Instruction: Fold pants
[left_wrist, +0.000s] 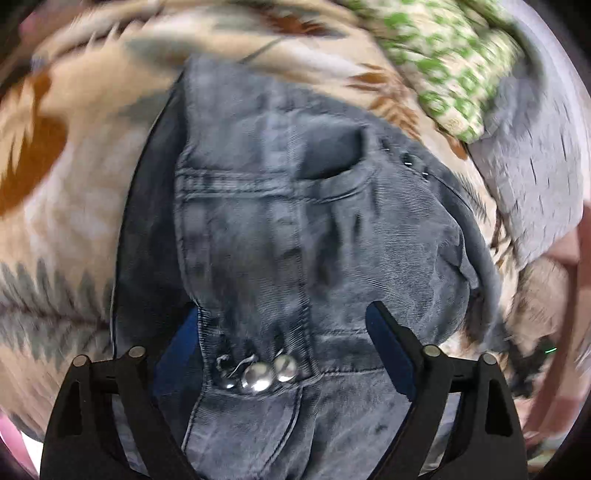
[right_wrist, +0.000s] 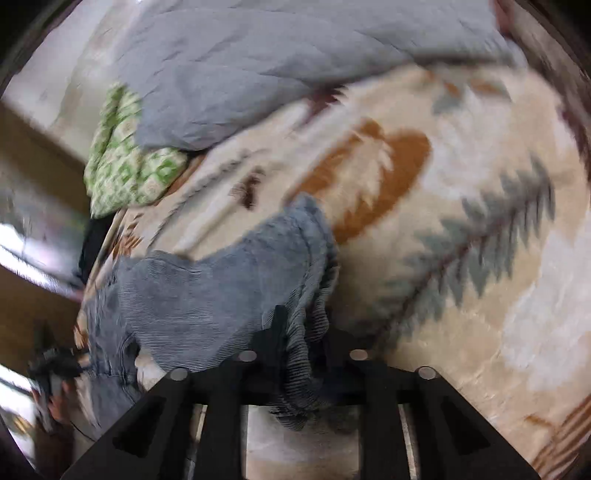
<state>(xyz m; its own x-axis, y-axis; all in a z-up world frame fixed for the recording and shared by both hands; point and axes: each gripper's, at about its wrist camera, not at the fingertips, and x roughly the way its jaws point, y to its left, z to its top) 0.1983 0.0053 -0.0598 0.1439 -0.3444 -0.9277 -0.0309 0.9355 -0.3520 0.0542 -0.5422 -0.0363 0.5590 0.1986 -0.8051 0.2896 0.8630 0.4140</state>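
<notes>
Grey jeans (left_wrist: 295, 229) are lying half-gathered on a leaf-print blanket (right_wrist: 461, 184), folding barely begun. The left gripper (left_wrist: 288, 354) is spreading wide around the buttoned waistband just ahead; the right gripper (right_wrist: 306, 343) is pinching a bunched leg hem

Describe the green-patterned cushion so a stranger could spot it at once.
Start at the beige leaf-print blanket covering the bed. At its far edge a grey quilt lies bunched. The cushion sits tucked against it, the only thing with a green-and-cream pattern.
</notes>
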